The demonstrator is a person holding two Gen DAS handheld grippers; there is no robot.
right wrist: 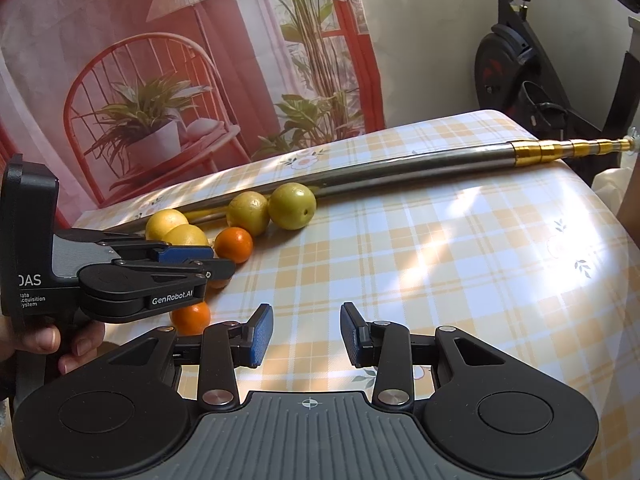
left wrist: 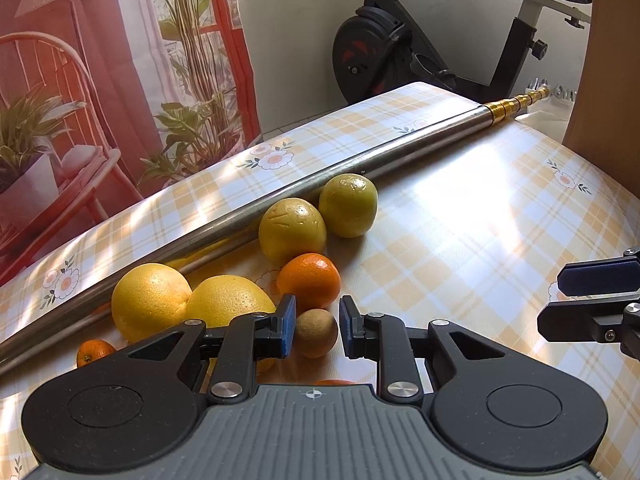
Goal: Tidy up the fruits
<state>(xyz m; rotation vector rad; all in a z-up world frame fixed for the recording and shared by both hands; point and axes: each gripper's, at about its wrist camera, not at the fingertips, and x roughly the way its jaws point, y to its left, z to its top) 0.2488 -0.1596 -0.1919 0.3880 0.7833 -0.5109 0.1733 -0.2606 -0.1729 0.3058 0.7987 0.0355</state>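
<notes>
My left gripper (left wrist: 317,328) is open, its jaws on either side of a small brown fruit (left wrist: 315,333) lying on the table, not clamped on it. Beyond it lie an orange (left wrist: 309,279), two large yellow citrus (left wrist: 150,300) (left wrist: 228,300) and two yellow-green fruits (left wrist: 292,230) (left wrist: 349,205) along a metal pole (left wrist: 280,192). A small orange (left wrist: 95,353) lies at the left. My right gripper (right wrist: 307,334) is open and empty over bare tablecloth; it also shows in the left wrist view (left wrist: 592,300). The right wrist view shows the left gripper (right wrist: 218,270) and another small orange (right wrist: 193,317).
The table wears a yellow plaid cloth (right wrist: 440,264). The pole ends in a gold tip (right wrist: 572,148) at the table's far right edge. An exercise bike (left wrist: 400,48) stands behind the table. A printed curtain (right wrist: 200,80) hangs at the back left.
</notes>
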